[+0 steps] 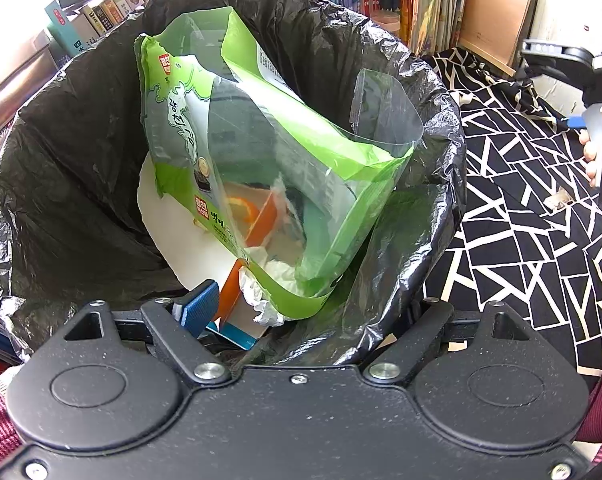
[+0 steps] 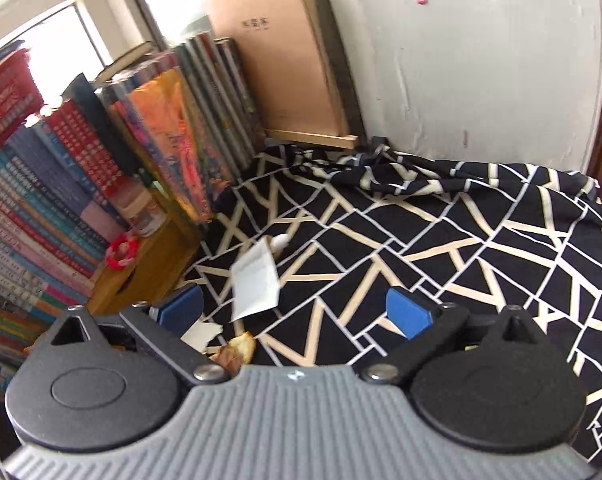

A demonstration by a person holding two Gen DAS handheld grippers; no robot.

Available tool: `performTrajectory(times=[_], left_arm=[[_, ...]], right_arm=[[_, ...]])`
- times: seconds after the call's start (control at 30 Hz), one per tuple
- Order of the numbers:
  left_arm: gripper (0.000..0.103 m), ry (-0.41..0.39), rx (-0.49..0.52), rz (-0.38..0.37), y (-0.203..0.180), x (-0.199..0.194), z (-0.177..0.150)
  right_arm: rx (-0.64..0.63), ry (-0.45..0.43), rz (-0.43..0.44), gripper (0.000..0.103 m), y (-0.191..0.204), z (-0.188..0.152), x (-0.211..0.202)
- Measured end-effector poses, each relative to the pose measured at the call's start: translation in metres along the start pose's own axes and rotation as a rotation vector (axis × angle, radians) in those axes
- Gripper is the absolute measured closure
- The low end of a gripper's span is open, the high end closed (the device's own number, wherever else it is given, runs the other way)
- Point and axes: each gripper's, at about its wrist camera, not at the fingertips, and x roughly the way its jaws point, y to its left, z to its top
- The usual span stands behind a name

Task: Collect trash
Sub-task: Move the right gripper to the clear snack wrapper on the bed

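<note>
Left tongs (image 1: 301,312): angled down at the near rim of the black bin bag (image 1: 81,168); only one blue pad visible inside the rim; grip cannot be determined.
Right tongs (image 2: 295,312): spread wide, empty, tilted down over the patterned cloth (image 2: 461,248).
White paper scrap (image 2: 257,284): flat on cloth between the pads, long axis pointing away.
Green wrapper (image 1: 241,152): inside bag, leaning, mouth upward.

Green wrapper (image 1: 237,184) upright in black-lined bin (image 1: 81,152).
</note>
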Motion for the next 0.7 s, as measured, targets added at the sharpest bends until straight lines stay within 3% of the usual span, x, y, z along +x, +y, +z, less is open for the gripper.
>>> performTrajectory(times=[0.23,0.43,0.7], left_arm=[[0.020,0.000,0.000,0.000,0.000,0.000,0.000],[0.020,-0.002,-0.001,0.001,0.000,-0.001,0.000],[0.020,-0.002,-0.002,0.001,0.000,-0.001,0.000]], right_arm=[[0.087,0.175,-0.138,0.002,-0.030,-0.004,0.040],[0.188,0.249,-0.238,0.005,-0.060,-0.012,0.054],[0.252,0.363,-0.264,0.018,-0.077,-0.022,0.068]])
